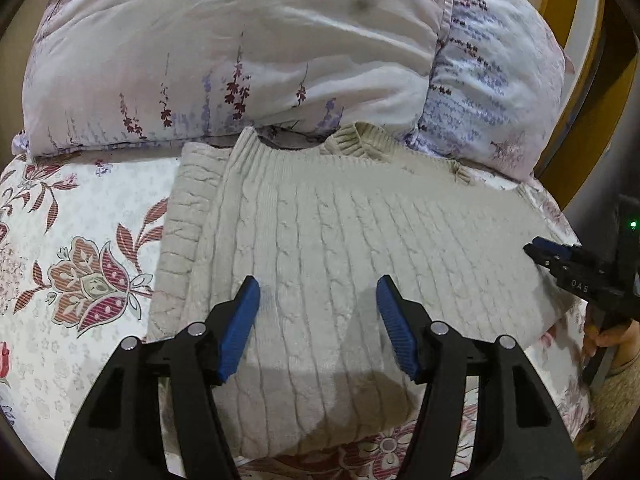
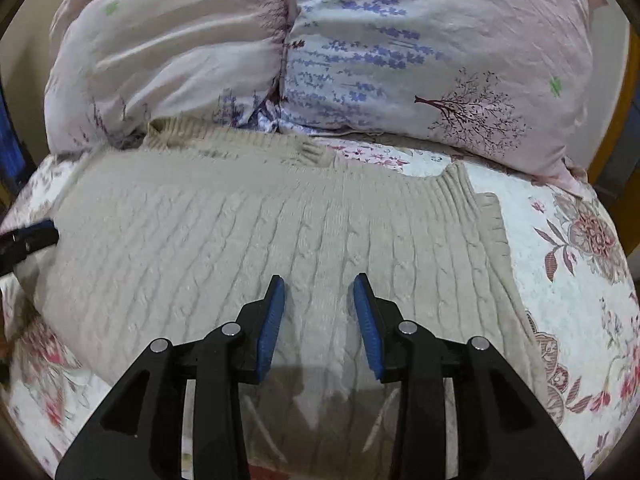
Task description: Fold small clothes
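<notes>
Left tool hangs w/ jaws wide, nothing between the blue pads, just above the near part of the sweater. Right tool stands narrower but also apart and empty, over the same knit nearer its other side; its tip also shows at the right edge of the left view, at the sweater's edge.

Sweater: cream cable knit, lying flat on the bed, neckline away toward the pillows, one side already folded over so a ribbed strip shows along the left edge in the left view. Looks partway folded, more folds prob. needed.

Risks, as I judge them:
- Knit is thick and stretchy; a pinch from above may catch only the top layer, so the folded layer underneath slides out and the fold undoes.
- Pads could also snag the bedsheet w/ the sweater, since both are soft and lie in contact.
- Uneven lift btw the two tools would skew the fold line; the bulky knit may spring back open.

Around: two floral pillows sit right behind the neckline, touching or nearly so; little room to push or flip the sweater away from the person. Wooden frame behind, at right in the left view. Bed surface is soft and rounded, so edges won't lie crisp.
</notes>
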The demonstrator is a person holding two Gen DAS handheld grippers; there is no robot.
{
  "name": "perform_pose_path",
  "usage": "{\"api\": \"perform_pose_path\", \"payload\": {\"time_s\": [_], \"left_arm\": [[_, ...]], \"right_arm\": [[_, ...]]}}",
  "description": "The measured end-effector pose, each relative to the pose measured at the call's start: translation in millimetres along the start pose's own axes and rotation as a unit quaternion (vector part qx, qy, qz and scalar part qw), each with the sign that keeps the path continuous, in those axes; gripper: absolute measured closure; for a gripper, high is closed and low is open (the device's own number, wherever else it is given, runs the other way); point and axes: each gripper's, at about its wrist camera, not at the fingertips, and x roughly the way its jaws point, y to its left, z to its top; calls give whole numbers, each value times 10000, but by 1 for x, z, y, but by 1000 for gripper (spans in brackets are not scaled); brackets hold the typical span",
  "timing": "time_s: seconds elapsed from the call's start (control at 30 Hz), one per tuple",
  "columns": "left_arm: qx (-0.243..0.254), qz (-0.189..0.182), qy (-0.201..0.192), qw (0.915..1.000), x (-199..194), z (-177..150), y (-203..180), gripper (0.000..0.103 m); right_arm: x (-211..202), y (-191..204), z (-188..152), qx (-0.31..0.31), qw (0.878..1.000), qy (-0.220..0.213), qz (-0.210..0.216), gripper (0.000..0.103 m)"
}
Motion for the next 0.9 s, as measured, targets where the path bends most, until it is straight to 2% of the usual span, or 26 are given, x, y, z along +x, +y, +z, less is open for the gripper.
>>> {"api": "perform_pose_path", "payload": {"time_s": [0.1,0.2,0.33,0.43,0.53,0.6,0.63,0.7,0.9], "left_arm": [[-590,-342,-245,9974,-14,7,21,32],[-1221,-443,-436,9906,-26,16,49,27],[-2015,-609,-368,9769,-26,20,86,27],[-2399,-678,-293,9680,-21,20,104,27],[-2614,-827,-234,9614,-14,19,111,27],[-2739,-927,-157,9571,-7,19,112,27],[-2821,-982,-97,9543,-3,18,113,27],[-2939,-1083,-3,9497,4,16,114,27],[-2952,-1114,11,9489,8,19,110,27]], "right_arm": [[-6,4,4,99,9995,-185,242,65],[-6,18,10,3,9986,-283,440,65],[0,40,16,-83,9974,-289,653,65],[3,58,27,-126,9963,-295,798,63],[6,70,34,-170,9960,-321,810,51],[16,79,38,-291,9970,-139,702,50],[26,84,37,-359,9974,101,619,49],[28,92,32,-568,9976,-15,392,49],[28,91,33,-530,9976,5,441,49]]}}
